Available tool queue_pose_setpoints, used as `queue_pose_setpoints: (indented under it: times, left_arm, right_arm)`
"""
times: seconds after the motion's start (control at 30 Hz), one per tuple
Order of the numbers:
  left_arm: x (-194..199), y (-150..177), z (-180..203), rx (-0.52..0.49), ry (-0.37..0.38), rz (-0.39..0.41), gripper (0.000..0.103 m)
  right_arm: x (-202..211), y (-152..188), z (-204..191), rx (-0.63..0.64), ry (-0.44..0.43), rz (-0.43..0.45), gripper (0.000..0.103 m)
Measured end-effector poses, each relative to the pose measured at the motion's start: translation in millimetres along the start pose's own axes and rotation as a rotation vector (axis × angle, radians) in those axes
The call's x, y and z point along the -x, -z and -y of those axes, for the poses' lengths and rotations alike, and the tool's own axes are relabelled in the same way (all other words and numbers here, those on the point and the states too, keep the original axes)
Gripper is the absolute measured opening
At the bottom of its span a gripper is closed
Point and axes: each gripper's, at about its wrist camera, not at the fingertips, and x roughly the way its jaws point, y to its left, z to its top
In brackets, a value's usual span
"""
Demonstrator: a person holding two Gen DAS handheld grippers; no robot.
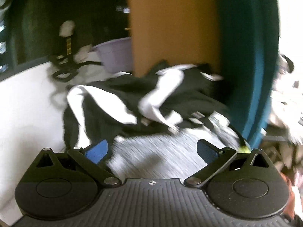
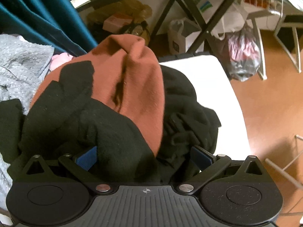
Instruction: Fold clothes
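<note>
In the left wrist view, which is motion-blurred, a black and white garment (image 1: 144,96) lies crumpled on the white table (image 1: 28,104). A grey heathered cloth (image 1: 161,151) is spread just in front of it. My left gripper (image 1: 151,150) hangs open over that grey cloth, nothing between its blue pads (image 1: 98,149). In the right wrist view a pile of clothes fills the middle: a rust-brown garment (image 2: 136,79) draped over black clothing (image 2: 106,132). My right gripper (image 2: 144,158) is open, its fingers wide apart on either side of the black cloth.
A lilac basin (image 1: 115,54) and a black cable (image 1: 66,70) sit at the table's far side, beside teal curtains (image 1: 251,56). Fluffy grey fabric (image 2: 20,66) lies left of the pile. The white table edge (image 2: 227,94) drops to a wooden floor with bags (image 2: 244,56) and black table legs (image 2: 191,15).
</note>
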Motion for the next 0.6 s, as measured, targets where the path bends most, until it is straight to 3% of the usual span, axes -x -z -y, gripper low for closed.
queue_pose_setpoints:
  times: [0.13,0.3,0.43,0.6]
  left_arm:
    - [8.8,33.9,39.5,-0.098,0.147,-0.109,0.102]
    - [10.7,77.3,96.4,-0.150,0.337,-0.278,0.102]
    - [9.2,104.2,145.0,-0.193,0.425,-0.360,0.102]
    - [7.9,135.6,204.6,-0.296,0.507,-0.428,0.102]
  right_arm:
    - [2.4,7.6,15.0,-0.012,-0.016,-0.011,0.102]
    - [8.9,15.4,35.5,-0.010,-0.029,-0.015,0.102]
    - [12.7,26.0,61.7,-0.001,-0.028,-0.008,0.102]
    - [4.2,46.3,113.6,-0.080,0.053,-0.039,0.102]
